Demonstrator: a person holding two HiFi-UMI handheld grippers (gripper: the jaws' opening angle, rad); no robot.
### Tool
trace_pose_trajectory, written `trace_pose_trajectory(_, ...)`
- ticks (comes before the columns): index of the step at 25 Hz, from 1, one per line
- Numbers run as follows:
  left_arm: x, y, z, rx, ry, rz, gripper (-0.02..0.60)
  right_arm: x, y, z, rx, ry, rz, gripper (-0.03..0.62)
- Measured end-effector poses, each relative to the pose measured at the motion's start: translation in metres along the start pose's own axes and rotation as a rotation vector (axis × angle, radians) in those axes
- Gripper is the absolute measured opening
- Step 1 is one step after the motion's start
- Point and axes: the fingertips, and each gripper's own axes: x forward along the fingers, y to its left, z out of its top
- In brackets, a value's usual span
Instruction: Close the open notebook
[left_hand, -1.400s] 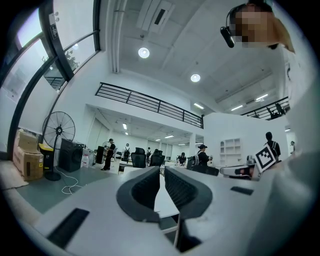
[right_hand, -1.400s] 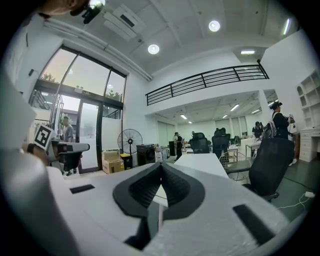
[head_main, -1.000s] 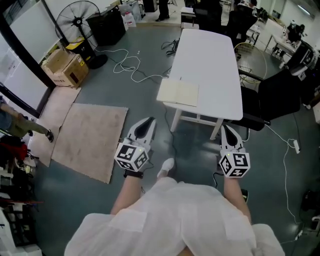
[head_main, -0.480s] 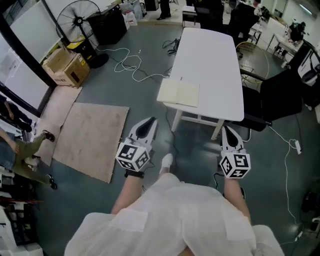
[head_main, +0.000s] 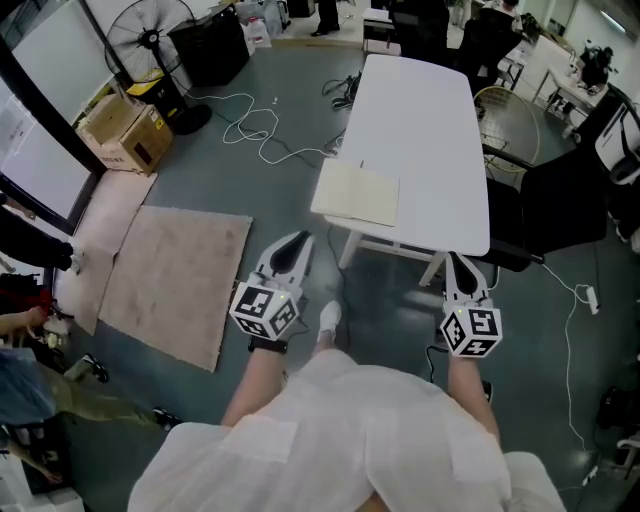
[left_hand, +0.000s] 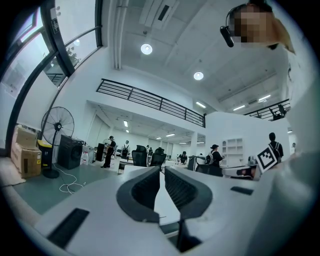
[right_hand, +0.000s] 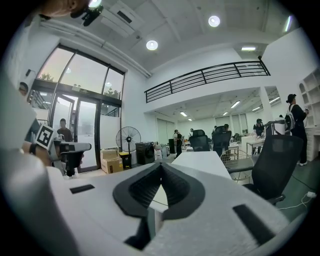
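Observation:
The open notebook (head_main: 356, 193) lies flat, cream pages up, at the near left corner of the white table (head_main: 425, 110). Both grippers hang over the floor, short of the table's near end and apart from the notebook. My left gripper (head_main: 299, 241) is below and left of the notebook, shut and empty. My right gripper (head_main: 453, 260) is by the table's near right leg, also shut with nothing in it. In the left gripper view the left gripper (left_hand: 161, 171) points level at the table's end. In the right gripper view the right gripper (right_hand: 161, 165) points along the table top (right_hand: 200, 161).
A black office chair (head_main: 560, 200) stands at the table's right. A beige rug (head_main: 175, 278) lies on the floor at left, with a cardboard box (head_main: 125, 132), a standing fan (head_main: 150, 40) and loose white cables (head_main: 262, 130) beyond. My own shoe (head_main: 329, 318) shows between the grippers.
Table and notebook have drawn slightly nearer to both grippers. Both stay shut. A person at the left edge has walked toward the bottom of the picture.

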Motion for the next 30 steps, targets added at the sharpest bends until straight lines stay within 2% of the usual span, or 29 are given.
trace_pose_trajectory(6, 0.038, 0.034, -0.001, -0.006, 0.011, -0.022, 0.031, 0.043, -0.007, -0.001, 0.007, 0.014, -0.027, 0.003)
trace_pose_trajectory(11, 0.069, 0.069, 0.009, -0.012, 0.011, -0.03, 0.031, 0.086, -0.007, 0.014, 0.006, 0.013, -0.036, 0.003)
trace_pose_trajectory(22, 0.123, 0.152, 0.011, -0.033, 0.038, -0.022, 0.031, 0.186, 0.006, 0.021, 0.0, 0.045, -0.025, 0.003)
trace_pose_trajectory(30, 0.157, 0.192, 0.006, -0.035, 0.052, -0.061, 0.031, 0.24, 0.014, 0.024, -0.006, 0.039, -0.039, 0.003)
